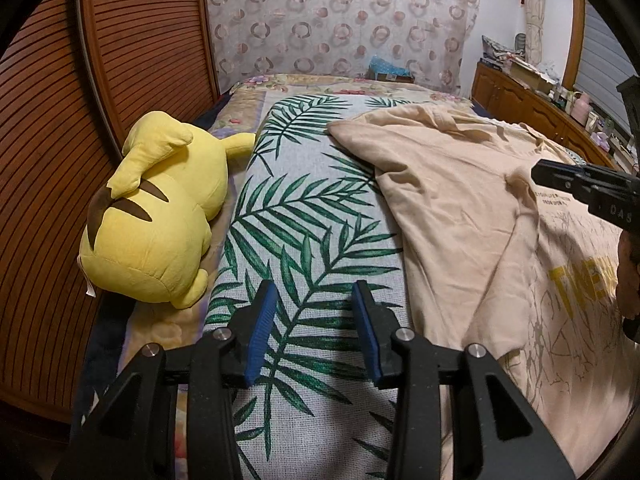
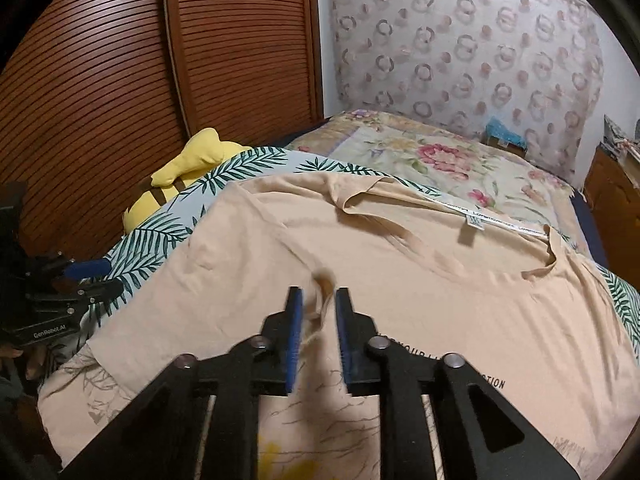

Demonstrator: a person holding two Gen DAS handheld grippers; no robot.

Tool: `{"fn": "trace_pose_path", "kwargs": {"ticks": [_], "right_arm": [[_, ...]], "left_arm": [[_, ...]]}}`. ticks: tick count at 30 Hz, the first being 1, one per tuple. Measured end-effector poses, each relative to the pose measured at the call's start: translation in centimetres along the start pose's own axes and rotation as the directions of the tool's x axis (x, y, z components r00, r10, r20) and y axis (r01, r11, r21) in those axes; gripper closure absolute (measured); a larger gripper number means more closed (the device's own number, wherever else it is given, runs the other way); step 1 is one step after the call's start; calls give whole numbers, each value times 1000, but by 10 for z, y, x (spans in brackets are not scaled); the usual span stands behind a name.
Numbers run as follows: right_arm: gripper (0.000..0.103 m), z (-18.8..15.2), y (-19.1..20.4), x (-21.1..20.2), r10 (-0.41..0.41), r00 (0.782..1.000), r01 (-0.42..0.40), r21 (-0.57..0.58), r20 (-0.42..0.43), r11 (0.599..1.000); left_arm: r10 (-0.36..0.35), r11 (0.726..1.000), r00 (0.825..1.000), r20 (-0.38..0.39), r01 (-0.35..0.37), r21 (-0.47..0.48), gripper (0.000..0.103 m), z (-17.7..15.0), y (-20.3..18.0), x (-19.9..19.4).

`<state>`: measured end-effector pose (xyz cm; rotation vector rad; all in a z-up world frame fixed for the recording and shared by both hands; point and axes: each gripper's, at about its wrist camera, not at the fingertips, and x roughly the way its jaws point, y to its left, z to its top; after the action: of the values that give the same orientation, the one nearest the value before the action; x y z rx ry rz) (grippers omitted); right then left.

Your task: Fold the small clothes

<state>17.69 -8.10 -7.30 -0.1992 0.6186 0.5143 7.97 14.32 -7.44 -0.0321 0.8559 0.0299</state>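
Observation:
A beige T-shirt (image 1: 440, 184) with a yellow print lies spread on a leaf-print cloth (image 1: 304, 184) on the bed, its collar and label at the far side (image 2: 472, 224). My left gripper (image 1: 315, 286) hovers open over bare leaf-print cloth, left of the shirt's edge, with nothing between its blue pads. My right gripper (image 2: 319, 291) is over the middle of the T-shirt (image 2: 400, 280). A blurred, bunched fold of the shirt (image 2: 320, 300) stands between its pads, which are slightly apart and do not clamp it. Each gripper shows at the edge of the other's view, the right gripper (image 1: 580, 188) and the left gripper (image 2: 80, 276).
A yellow plush toy (image 1: 160, 208) lies on the bed's left side against the slatted wooden wardrobe doors (image 1: 48, 140). A floral bedspread (image 2: 440, 160) covers the far bed. A cluttered wooden dresser (image 1: 520, 96) runs along the right. A patterned curtain (image 1: 340, 20) hangs behind.

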Motion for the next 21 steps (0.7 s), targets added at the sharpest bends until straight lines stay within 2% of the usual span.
{"fn": "trace_pose_path", "kwargs": {"ticks": [11, 21], "right_arm": [[78, 8, -14, 19, 20, 995, -19, 1, -95, 1000], [78, 8, -11, 19, 9, 995, -12, -27, -96, 1000]], "left_arm": [[1, 1000, 1000, 0, -1, 0, 63, 0, -1, 0], [15, 1000, 1000, 7, -15, 2, 62, -2, -3, -1]]}}
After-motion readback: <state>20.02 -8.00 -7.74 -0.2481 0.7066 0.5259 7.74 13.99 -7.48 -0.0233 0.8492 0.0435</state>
